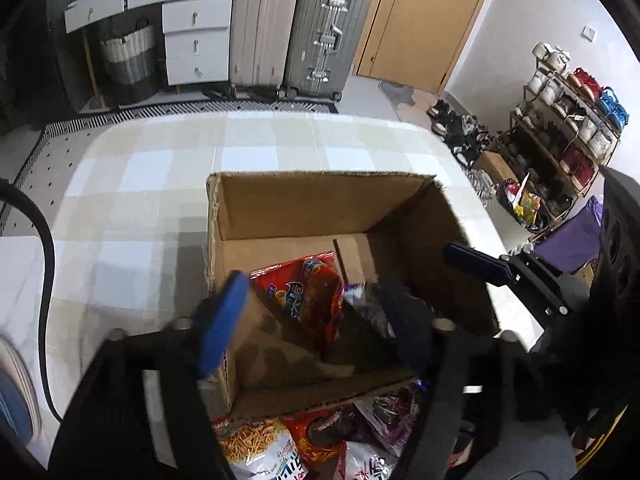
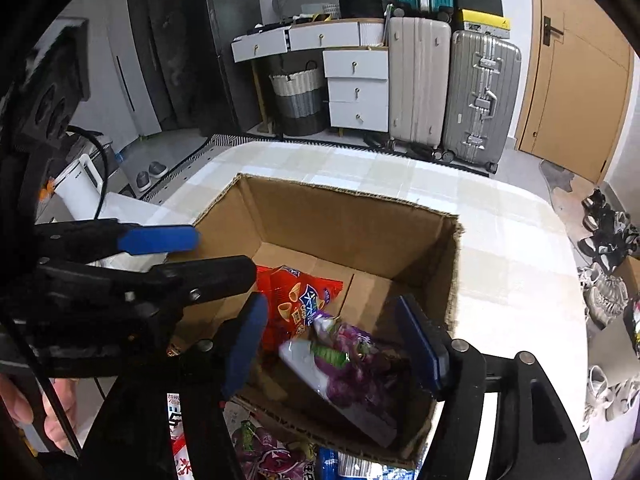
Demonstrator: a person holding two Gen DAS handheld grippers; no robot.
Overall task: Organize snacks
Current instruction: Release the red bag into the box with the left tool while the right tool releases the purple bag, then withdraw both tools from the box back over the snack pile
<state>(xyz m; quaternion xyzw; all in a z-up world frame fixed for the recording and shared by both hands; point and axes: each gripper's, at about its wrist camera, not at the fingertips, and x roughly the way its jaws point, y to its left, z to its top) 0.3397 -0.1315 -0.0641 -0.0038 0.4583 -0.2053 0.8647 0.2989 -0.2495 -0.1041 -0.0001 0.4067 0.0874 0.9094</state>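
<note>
On the table covered with a pale checked cloth (image 1: 160, 168) stands an open brown cardboard box (image 1: 320, 204), its near wall close to the table's near edge and its flaps cut away. Inside the box, against the left wall and toward the near side, a red crinkled snack bag (image 1: 316, 296) leans tilted, and just beside it on the right lies a purple-and-white snack packet (image 2: 348, 364), resting slanted on the box floor toward the near right corner. The left gripper (image 1: 316, 320) hangs over the box's near left part with its blue-padded fingers (image 1: 224, 320) spread apart, one pad outside the left wall and the other over the box interior; nothing sits between them. The right gripper (image 2: 340, 344) hovers above the near right part of the box with its blue pads (image 2: 424, 344) also set wide apart, the purple-and-white packet lying below and between them; whether the pads touch it cannot be told. Outside the box, between its near wall and the table's near edge, more packets lie in a heap: a bag printed with orange sticks (image 1: 256, 444), a dark red bag (image 1: 328, 432) touching it, and a purple grape-printed packet (image 2: 272, 452). Beyond the far edge stand a beige hard suitcase (image 1: 264, 24) and a silver ribbed suitcase (image 1: 328, 36).
</note>
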